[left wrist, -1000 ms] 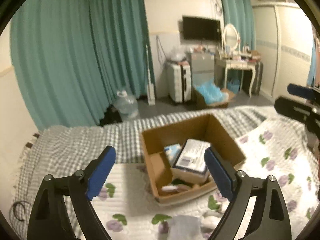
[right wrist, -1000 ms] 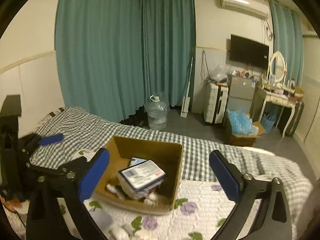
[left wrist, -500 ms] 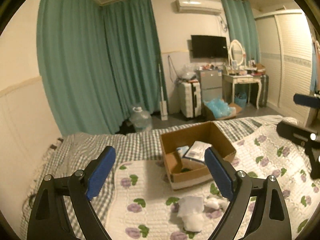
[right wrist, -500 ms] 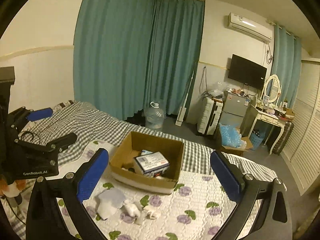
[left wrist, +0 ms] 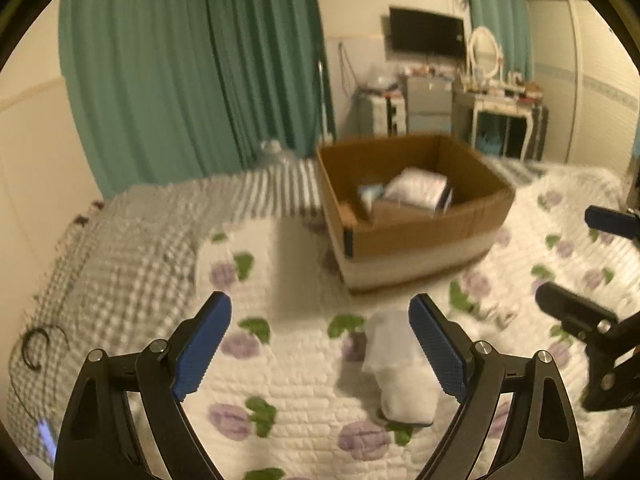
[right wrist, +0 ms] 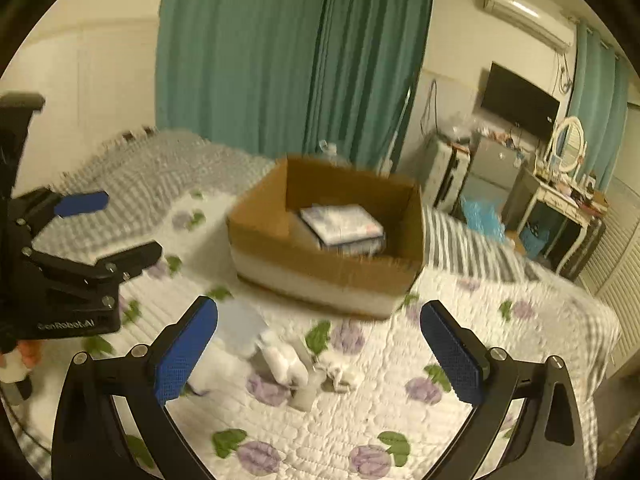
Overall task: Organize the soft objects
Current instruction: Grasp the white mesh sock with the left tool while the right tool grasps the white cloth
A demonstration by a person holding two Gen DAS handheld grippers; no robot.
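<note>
While both my grippers, left (left wrist: 320, 344) and right (right wrist: 319, 350), hang wide apart w/ nothing held, white soft bits (right wrist: 288, 364) lie mid-quilt (right wrist: 400, 420), just before cardboard box (right wrist: 320, 276); sorting barely begun, I reckon.

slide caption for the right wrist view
Open right gripper above white soft items on floral quilt, cardboard box beyond.
</note>
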